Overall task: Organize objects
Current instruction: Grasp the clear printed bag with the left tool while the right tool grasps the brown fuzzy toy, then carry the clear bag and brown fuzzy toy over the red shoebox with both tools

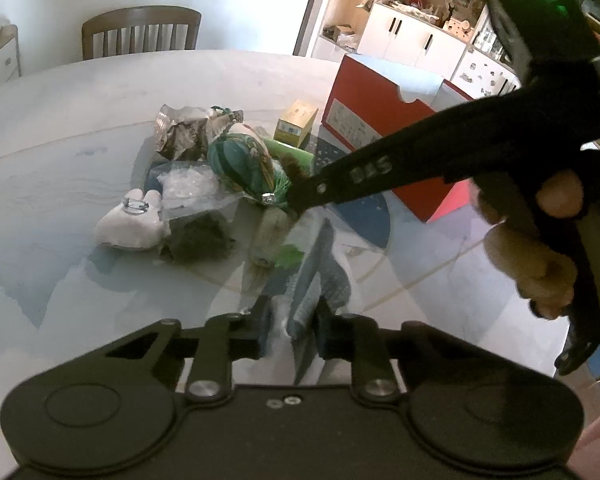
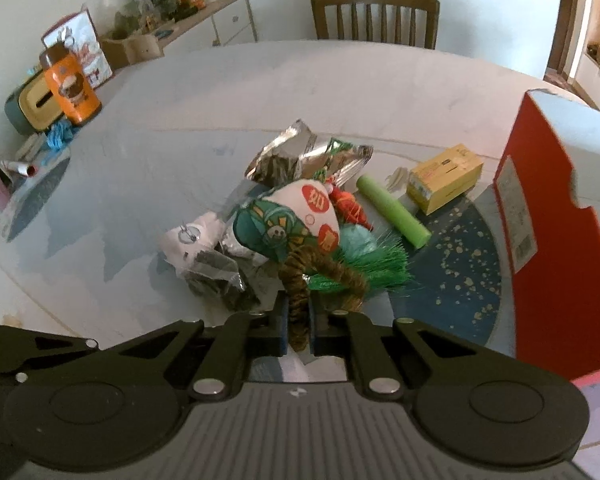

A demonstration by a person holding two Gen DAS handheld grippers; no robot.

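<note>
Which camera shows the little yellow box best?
The right wrist view. There the yellow box lies in full sight on the table, with its top and label side both showing, beside the green tube. In the left wrist view the same box appears smaller and farther off, next to the red box.

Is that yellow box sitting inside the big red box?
No, the yellow box stands on the table beside the red box, outside it.
</note>
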